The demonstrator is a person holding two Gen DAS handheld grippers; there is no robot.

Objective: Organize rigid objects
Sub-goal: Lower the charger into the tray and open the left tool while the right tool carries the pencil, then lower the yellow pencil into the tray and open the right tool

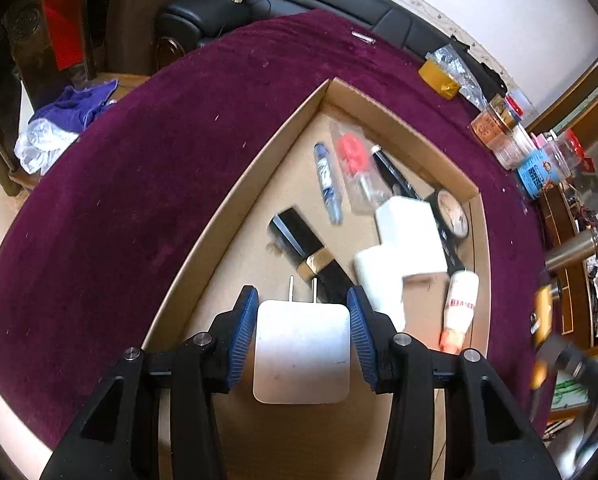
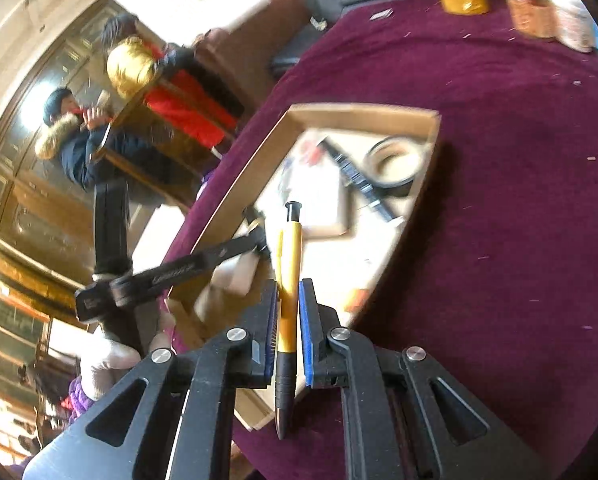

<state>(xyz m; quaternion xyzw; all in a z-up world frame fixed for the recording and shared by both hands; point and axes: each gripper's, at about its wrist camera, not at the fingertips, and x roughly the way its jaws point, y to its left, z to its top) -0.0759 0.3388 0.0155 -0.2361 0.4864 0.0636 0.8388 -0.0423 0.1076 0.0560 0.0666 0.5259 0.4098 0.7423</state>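
The white plug adapter (image 1: 301, 350) sits squarely between the blue pads of the left gripper (image 1: 301, 312), which close against its two sides, prongs pointing forward to 12 o'clock over the near end of the cardboard tray (image 1: 287, 120). The yellow pen (image 2: 289, 284) is pinched between the narrowly set pads of the right gripper (image 2: 288, 300), its black clicker at 12 o'clock and its tip trailing back toward 6 o'clock, hanging above the tray's near edge. Inside the tray, in the left wrist view, lie a black and gold case (image 1: 305, 250) just ahead of the prongs, a white block (image 1: 405, 240) at 1 o'clock, a small white bottle (image 1: 461, 304) at 2 o'clock and a blue pen (image 1: 328, 182) farther off at 12 o'clock. The tray rests on a purple tablecloth (image 1: 147, 152). The step in hand appears to be carrying both items into the tray; the next move likely calls for lowering each onto bare cardboard, clear of what is already there, before the fingers part.
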